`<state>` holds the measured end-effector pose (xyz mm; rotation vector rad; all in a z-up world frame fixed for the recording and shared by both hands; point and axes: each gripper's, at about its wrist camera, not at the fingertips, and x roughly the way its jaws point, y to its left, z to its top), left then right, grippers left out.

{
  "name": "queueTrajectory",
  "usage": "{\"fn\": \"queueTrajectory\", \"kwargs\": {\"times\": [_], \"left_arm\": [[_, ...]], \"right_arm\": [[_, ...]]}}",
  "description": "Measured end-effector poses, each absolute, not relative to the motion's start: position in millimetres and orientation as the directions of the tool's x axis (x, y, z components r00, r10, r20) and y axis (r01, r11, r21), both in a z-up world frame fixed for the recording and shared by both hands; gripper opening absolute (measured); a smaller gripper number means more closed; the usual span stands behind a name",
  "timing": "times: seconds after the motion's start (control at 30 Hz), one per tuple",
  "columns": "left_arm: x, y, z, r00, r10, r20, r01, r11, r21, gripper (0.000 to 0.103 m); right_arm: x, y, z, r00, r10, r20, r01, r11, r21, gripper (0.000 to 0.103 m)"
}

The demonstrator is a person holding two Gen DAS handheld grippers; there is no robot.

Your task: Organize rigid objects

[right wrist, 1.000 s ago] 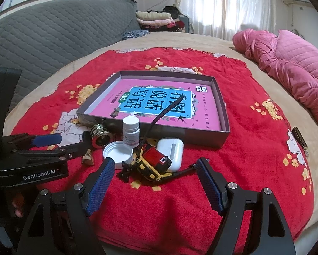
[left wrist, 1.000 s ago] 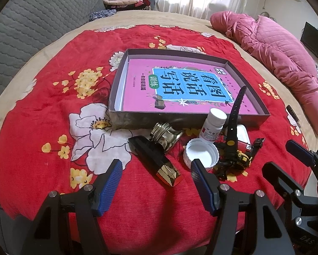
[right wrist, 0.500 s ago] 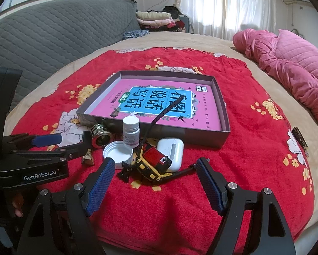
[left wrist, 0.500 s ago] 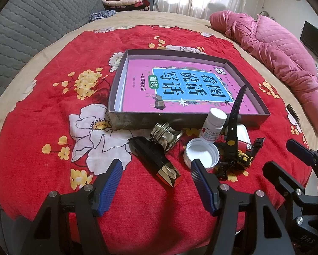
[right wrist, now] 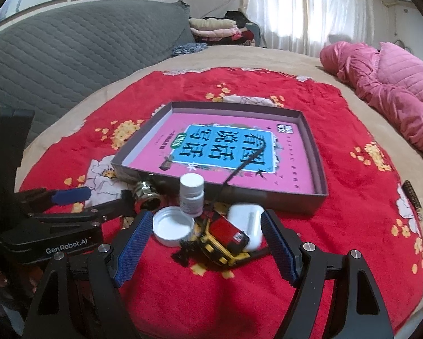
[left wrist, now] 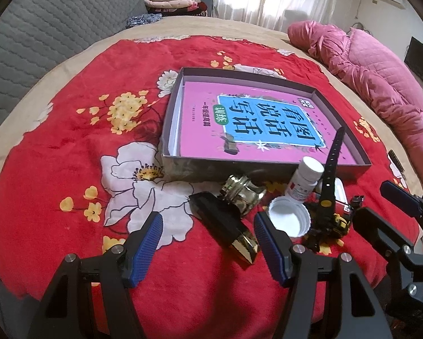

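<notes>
On the bed: a red blanket (left wrist: 56,147) with flower print covers the middle; all the task things lie on it.
Box: a shallow grey box (left wrist: 171,113) sits in the middle of the blanket, and a pink book (left wrist: 256,118) with a blue title panel lies flat inside it.
Left gripper (left wrist: 208,243): low over the near edge of the blanket, pointing toward the box; its blue-padded fingers (left wrist: 149,243) are spread wide and hold nothing. The near end of the black case lies between them.
Right gripper (right wrist: 205,248): also low and pointing toward the box, just right of the left one; its fingers (right wrist: 132,243) are wide apart and empty. The toy and the earbud case lie between the tips.
Black case (left wrist: 225,226): a long black case with a gold tip, lying flat in front of the box.
Toy (right wrist: 222,240): a yellow and red toy vehicle, with a long black arm that rises over the box edge.
Earbud case (right wrist: 248,217): white, lying beside the toy and touching it.
White cap (right wrist: 173,226): open side up, just left of the toy.
Pill bottle (right wrist: 191,195): white, upright, behind the cap, near the box wall.
Gold jar (left wrist: 243,195): shiny, tipped on its side, between the black case and the box.
</notes>
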<state>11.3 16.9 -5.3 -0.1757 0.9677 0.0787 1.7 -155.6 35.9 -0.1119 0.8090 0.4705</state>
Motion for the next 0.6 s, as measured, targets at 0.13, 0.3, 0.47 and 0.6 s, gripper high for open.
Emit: {"fn": "queueTrajectory", "kwargs": {"times": [0.13,0.3,0.47,0.6], "left_arm": [[13.1,19.7,-7.9,0.567,-0.029,-0.823,-0.137,0.982,-0.129,0.066],[15.5,18.0,-9.3,0.572,-0.040,-0.819,-0.110,0.986,-0.124,0.066],[19.7,19.5,-10.6,0.580,-0.057,-0.813,-0.075,0.990,-0.122,0.066],[24.5,20.8,-10.7,0.587,-0.081,-0.805,-0.043,0.990,-0.131,0.066]], "right_arm": [[6.8,-151.1,35.8,0.586,0.376,-0.718,-0.458,0.884,0.090,0.080],[12.9,-146.6,35.2,0.577,0.397,-0.714,-0.476,0.874,0.101,0.080],[19.1,-140.7,32.0,0.572,0.380,-0.727,-0.509,0.860,0.049,0.073],[28.5,-136.8,24.8,0.544,0.378,-0.749,-0.528,0.848,0.044,0.063]]}}
